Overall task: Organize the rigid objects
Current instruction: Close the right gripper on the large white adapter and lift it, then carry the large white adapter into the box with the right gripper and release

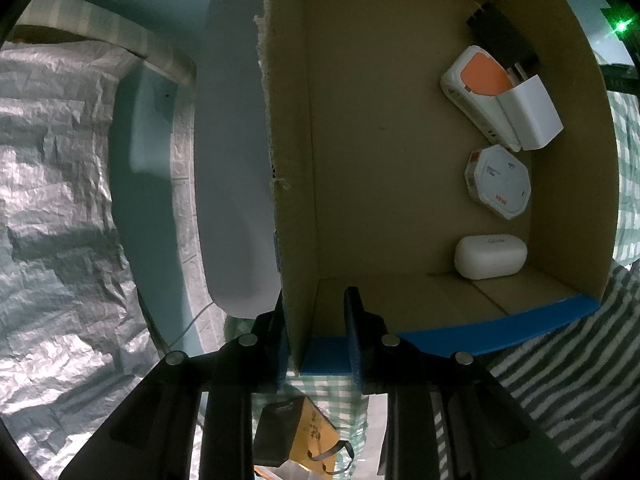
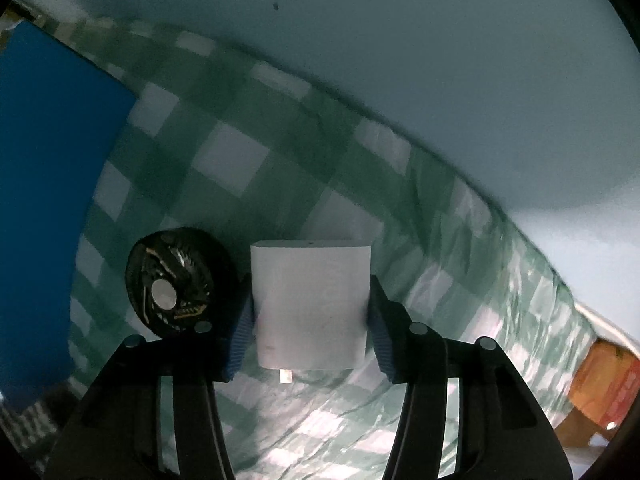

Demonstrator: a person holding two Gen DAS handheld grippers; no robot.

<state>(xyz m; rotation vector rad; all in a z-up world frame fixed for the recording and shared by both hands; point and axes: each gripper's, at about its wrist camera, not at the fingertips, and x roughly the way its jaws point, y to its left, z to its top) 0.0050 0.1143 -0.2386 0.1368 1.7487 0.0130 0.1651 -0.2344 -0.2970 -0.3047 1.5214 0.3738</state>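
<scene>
Green-checked cloth (image 2: 304,152) under white block (image 2: 310,304), black disc (image 2: 172,284) (touching it), box (image 1: 400,140).

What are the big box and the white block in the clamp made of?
The box looks like matte brown cardboard: one wall edge is torn and fibrous, with blue tape on the rim. The white block is probably smooth matte plastic, with even faces, rounded corners and a metal prong, like a charger.
</scene>
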